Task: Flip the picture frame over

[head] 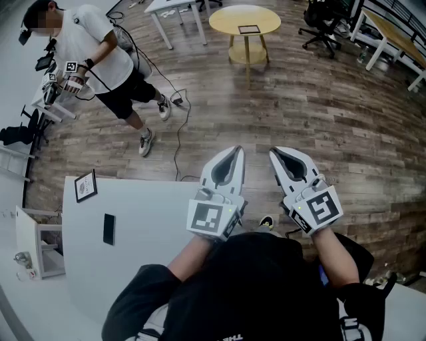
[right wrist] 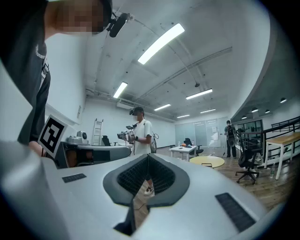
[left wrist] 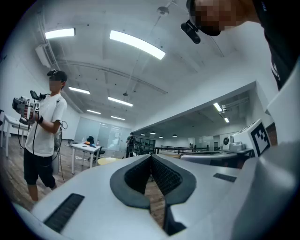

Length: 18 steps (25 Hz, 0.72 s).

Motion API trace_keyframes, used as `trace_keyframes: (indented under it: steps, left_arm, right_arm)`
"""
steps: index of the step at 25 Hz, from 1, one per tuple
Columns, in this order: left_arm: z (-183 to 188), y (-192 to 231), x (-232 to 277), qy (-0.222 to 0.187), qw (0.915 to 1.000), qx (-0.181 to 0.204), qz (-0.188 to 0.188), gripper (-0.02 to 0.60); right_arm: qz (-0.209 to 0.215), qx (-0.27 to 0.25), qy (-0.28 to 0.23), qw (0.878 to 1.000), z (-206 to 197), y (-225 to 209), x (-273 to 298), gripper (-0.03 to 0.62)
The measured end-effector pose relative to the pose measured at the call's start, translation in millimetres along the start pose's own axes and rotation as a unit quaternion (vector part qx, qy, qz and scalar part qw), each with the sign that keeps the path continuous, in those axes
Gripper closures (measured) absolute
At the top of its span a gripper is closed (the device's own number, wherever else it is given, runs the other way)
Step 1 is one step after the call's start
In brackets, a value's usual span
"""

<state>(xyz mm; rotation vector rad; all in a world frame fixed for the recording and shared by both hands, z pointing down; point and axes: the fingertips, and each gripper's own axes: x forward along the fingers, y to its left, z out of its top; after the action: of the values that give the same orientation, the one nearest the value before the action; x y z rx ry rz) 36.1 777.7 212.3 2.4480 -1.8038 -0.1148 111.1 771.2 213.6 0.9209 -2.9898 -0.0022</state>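
White table [head: 146,213] carries the picture frame [head: 86,186] at its far left corner, looks flat, close to both edges – well off to the left of the left gripper [head: 236,153] and below it, in neither gripper view. Dark flat slab [head: 108,228] lies near the frame. Left gripper jaws closed tip to tip, nothing between them; right gripper [head: 275,155] likewise shut and empty, just beside the left one, both level, out past the table edge over the wood floor [head: 319,113]. Risks as I read it: frame that near the edge – a nudge while working a jaw under it could slide it off, and closed jaws arriving would only shove it. Second small frame [head: 249,29] on the round yellow table [head: 223,20] ahead of the grippers could get taken for the target
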Motion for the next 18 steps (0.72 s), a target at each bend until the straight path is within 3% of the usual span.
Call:
trace_keyframes:
  steps: [15,18]
  left_arm:
    - [-10.2,19.4,5.9,-0.015,0.9985,-0.022,-0.049,0.558]
    - [-14.3,27.2,6.7,-0.002,0.9980,-0.027,-0.058,0.558]
  right_arm:
    - [-0.022,0.007,0.026,0.999,-24.9,5.5,25.9,0.574]
    - [-0.025,0.003,0.025,0.999,-24.0,10.7,37.4,0.574]
